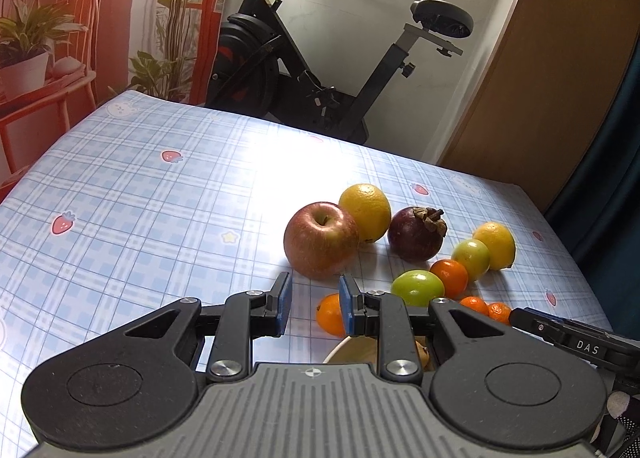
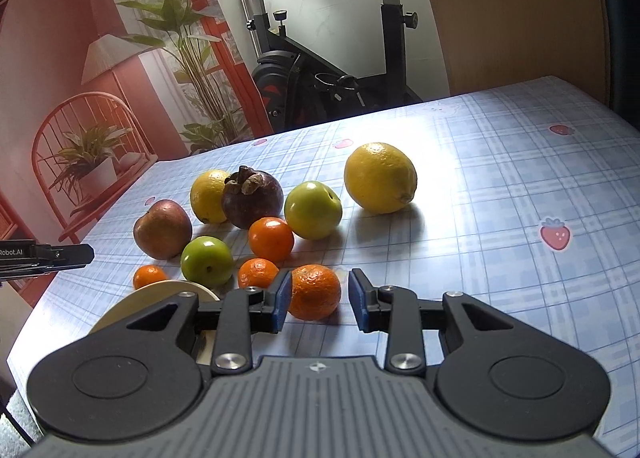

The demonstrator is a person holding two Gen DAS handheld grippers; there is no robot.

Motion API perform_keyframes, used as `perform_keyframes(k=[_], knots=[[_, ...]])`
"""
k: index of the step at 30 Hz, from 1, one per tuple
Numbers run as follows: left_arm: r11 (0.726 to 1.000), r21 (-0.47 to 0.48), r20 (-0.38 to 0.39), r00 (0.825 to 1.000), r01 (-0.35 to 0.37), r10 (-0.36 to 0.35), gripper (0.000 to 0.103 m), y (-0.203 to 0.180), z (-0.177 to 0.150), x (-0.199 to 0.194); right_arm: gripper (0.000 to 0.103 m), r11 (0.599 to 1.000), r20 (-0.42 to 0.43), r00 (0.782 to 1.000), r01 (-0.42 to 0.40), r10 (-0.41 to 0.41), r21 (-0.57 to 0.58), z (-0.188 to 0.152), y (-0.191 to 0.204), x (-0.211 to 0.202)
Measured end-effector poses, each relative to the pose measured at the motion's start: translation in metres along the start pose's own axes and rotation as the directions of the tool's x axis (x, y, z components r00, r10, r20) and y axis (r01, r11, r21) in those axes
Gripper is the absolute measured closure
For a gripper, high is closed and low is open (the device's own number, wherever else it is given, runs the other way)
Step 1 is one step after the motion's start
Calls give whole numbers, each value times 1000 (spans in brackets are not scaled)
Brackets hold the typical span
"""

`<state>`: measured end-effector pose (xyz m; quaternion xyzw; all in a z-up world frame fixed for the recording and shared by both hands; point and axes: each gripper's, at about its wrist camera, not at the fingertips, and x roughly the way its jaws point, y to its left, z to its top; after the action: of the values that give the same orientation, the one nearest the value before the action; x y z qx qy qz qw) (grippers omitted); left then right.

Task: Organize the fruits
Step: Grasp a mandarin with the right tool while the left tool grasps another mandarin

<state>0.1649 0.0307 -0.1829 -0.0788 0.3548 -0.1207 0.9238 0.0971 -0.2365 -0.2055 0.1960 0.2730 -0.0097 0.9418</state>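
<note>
One mandarin (image 2: 315, 291) between right tongs (image 2: 318, 300), parted, touching left pad only, left tongs (image 1: 315, 302) together, empty.

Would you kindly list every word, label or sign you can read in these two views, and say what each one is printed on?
"DAS": white letters on the black right gripper body at the right edge of the left wrist view.
"Robot.AI": white letters on the black left gripper body at the left edge of the right wrist view; it may be cut off there.
Nothing else is readable.
</note>
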Motion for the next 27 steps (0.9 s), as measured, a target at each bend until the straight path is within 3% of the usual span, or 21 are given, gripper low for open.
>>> perform_keyframes(k=[7,18,27], knots=[[997,67,4,999,36,-36,76,-31,5,8,63,999,-18,999,-46,46,-26,-1,-1,5],[993,81,-46,996,81,-78,76,-57,5,28,61,991,-58,995,-88,82,-103,-2,1,20],[972,146,-109,979,185,-170,76,-98,1,50,63,993,-29,997,-77,75,-89,-6,-19,6]])
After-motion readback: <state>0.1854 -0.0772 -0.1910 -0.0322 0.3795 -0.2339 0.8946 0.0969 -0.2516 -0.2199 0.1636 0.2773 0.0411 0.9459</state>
